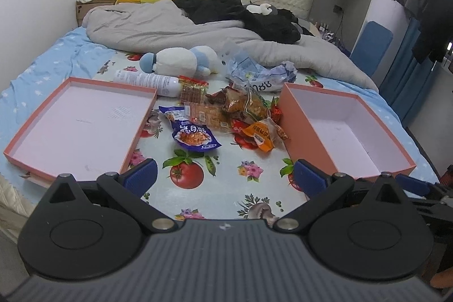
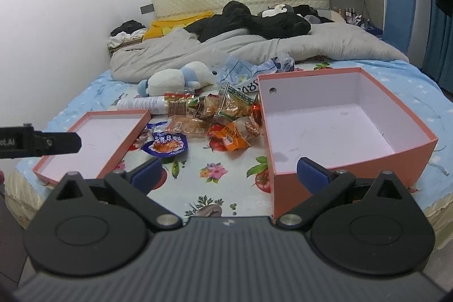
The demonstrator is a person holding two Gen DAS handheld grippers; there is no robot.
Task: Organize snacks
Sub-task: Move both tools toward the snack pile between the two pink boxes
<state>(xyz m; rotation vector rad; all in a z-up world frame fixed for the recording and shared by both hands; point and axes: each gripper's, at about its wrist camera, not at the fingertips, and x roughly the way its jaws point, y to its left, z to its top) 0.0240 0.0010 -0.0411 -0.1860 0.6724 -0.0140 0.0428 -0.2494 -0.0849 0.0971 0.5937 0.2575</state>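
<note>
A pile of snack packets (image 1: 226,112) (image 2: 215,115) lies on a flowered mat between two pink boxes. The nearest packet is blue (image 1: 195,136) (image 2: 167,145); an orange one (image 1: 262,136) (image 2: 230,137) lies to its right. The shallow pink lid (image 1: 79,120) (image 2: 93,140) sits on the left, the deeper pink box (image 1: 348,129) (image 2: 339,126) on the right; nothing lies in either. My left gripper (image 1: 225,177) hangs open short of the pile, nothing between its blue fingers. My right gripper (image 2: 229,174) is open too, its right finger in front of the box's near wall.
A plush toy (image 1: 181,60) (image 2: 181,77), a white bottle (image 1: 147,81) (image 2: 141,104) and crumpled plastic bags (image 1: 254,70) (image 2: 246,67) lie behind the pile. A grey duvet (image 1: 170,27) and black clothes (image 1: 240,10) cover the far bed. The left gripper's body (image 2: 39,145) shows at the right wrist view's left edge.
</note>
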